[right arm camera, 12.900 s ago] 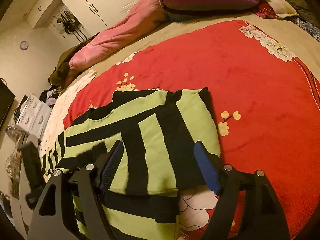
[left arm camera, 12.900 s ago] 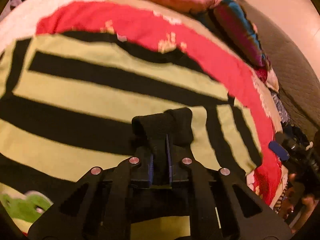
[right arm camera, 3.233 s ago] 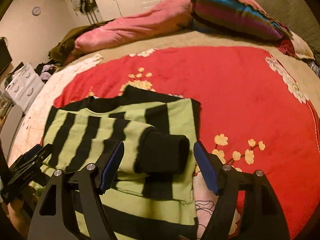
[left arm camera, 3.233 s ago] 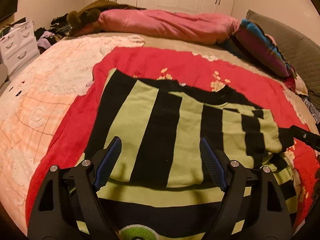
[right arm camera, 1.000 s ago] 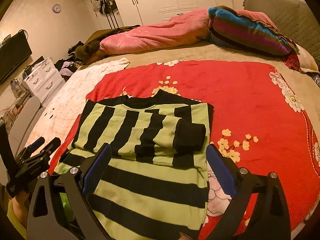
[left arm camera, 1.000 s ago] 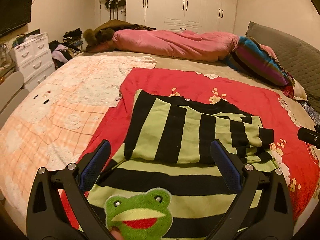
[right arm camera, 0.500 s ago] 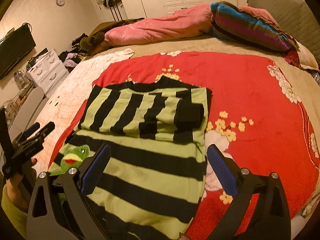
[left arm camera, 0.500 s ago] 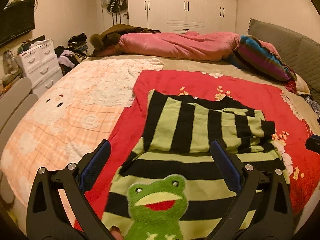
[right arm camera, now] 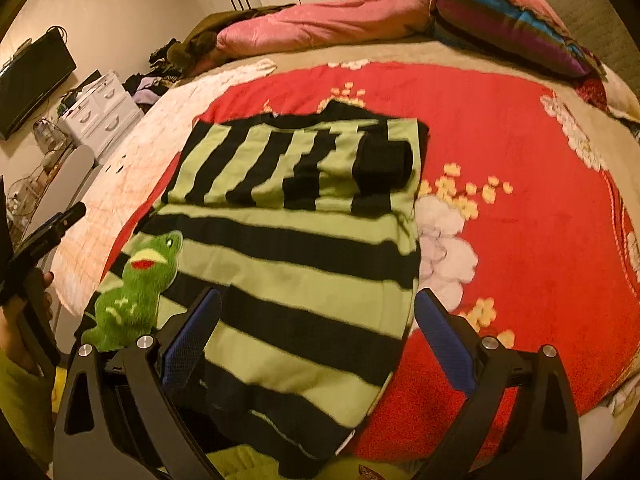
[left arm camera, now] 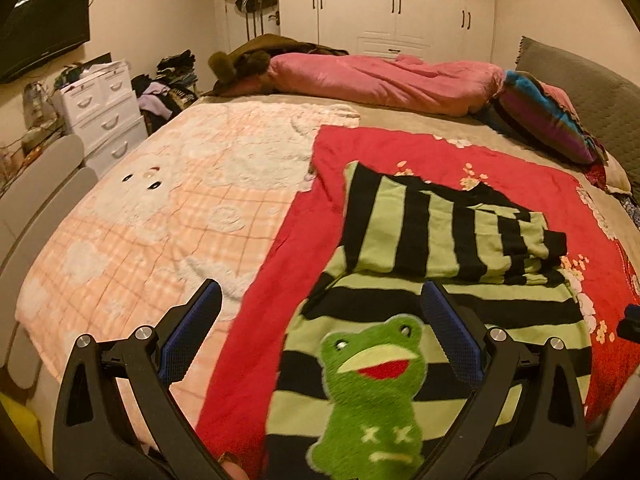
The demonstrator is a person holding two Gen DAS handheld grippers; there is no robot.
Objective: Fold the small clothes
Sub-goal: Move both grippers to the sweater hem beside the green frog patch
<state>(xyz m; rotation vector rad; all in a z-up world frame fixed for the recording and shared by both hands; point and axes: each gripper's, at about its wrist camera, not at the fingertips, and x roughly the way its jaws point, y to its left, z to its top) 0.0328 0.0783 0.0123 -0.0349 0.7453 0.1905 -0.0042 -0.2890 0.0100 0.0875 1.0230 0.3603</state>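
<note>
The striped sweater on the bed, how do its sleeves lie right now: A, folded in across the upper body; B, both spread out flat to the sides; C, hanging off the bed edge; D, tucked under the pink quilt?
A: the striped sweater's sleeves lie folded across its chest, black cuff on top.

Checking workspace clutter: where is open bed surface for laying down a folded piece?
Free: red floral blanket right of the green-and-black striped sweater; pink checked blanket on its left. Crowded: far edge, pink duvet and striped pillow.

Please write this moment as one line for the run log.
left gripper: open | right gripper: open | striped sweater: sleeves folded in, flat on red blanket
</note>
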